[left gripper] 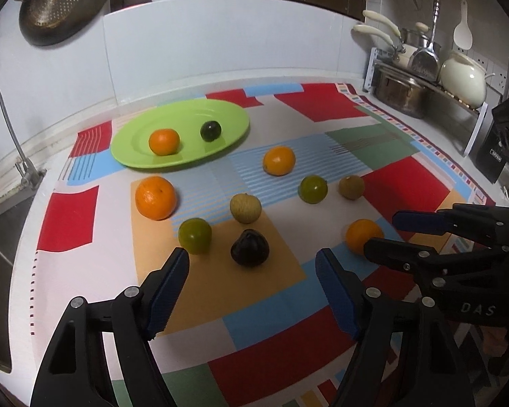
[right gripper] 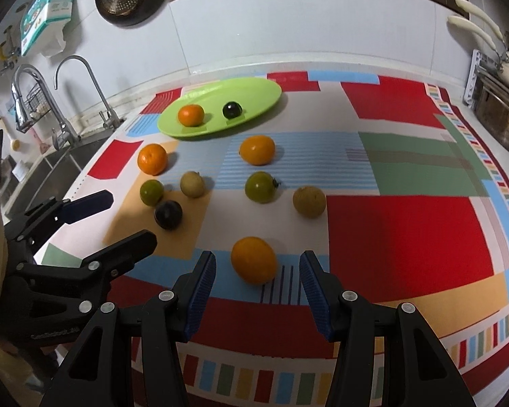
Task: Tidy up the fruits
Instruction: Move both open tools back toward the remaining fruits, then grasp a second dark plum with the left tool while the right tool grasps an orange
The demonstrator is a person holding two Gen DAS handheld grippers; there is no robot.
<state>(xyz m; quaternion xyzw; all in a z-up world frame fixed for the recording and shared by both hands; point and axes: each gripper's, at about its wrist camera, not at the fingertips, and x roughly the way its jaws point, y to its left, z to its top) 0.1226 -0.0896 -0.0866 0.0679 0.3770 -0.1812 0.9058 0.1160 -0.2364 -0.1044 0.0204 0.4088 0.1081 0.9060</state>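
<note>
**Two fruits plated, eight loose on the bench**

Left wrist view: left claw (left gripper: pixel 252 264) open, empty, hovering over the patterned cloth (left gripper: pixel 414 183) with the dark plum (left gripper: pixel 249 247) just ahead between its fingers. Green plate (left gripper: pixel 129 156) sits at the far left of the cloth, holding one orange (left gripper: pixel 164 141) and one dark fruit (left gripper: pixel 210 131). Risk, as I judge it: the green fruit (left gripper: pixel 194 235) sits near the plum; a finger coming down wide could knock it rolling.

Right wrist view: right claw (right gripper: pixel 258 271) open, empty, with the near orange (right gripper: pixel 253 259) between its fingers, untouched. Round fruit on flat cloth could squirt out if the claw closes off-centre.

Count off the plate: three oranges, two green, two tan, one dark plum. On the plate: two.
</note>
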